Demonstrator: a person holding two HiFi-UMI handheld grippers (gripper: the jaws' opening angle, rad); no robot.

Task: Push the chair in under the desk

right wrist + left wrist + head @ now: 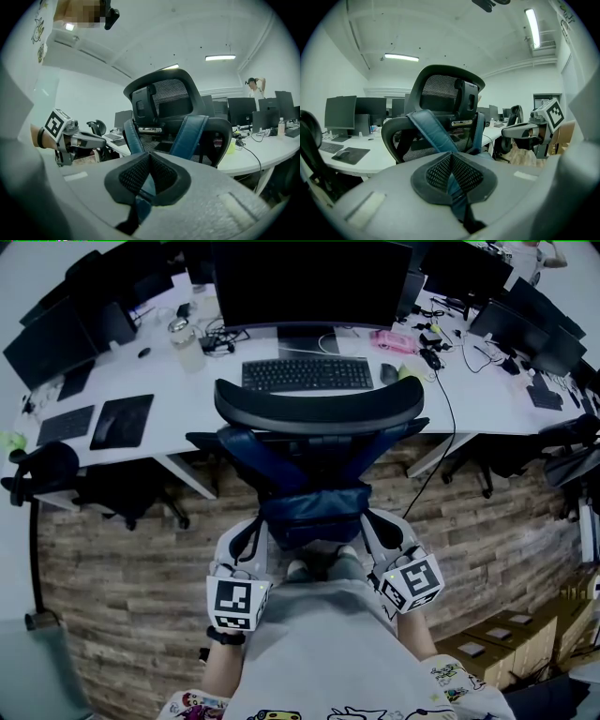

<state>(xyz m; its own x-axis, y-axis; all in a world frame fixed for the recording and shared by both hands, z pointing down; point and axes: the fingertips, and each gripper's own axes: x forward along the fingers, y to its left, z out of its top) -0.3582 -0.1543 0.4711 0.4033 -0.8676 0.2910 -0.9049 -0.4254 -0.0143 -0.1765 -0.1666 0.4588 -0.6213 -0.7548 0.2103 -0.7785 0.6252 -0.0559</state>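
Observation:
A black mesh office chair (pixel 319 409) with a blue frame stands with its back toward me, its headrest close to the white desk (pixel 187 418). My left gripper (pixel 246 538) and right gripper (pixel 382 532) are both shut, low behind the chair's blue lower back (pixel 314 512), one on each side. In the left gripper view the closed pads (pixel 451 173) point at the chair (pixel 440 93), with a blue strut showing just past them. The right gripper view shows the same: shut pads (pixel 149 176) before the chair (pixel 164 93). Contact with the chair I cannot tell.
On the desk sit a large monitor (pixel 309 282), a keyboard (pixel 307 374), a mouse (pixel 389 373) and a cup (pixel 187 351). Other black chairs (pixel 56 474) stand left and right (pixel 572 442). A cable (pixel 441 446) hangs to the wood floor. Boxes (pixel 506 638) lie at lower right.

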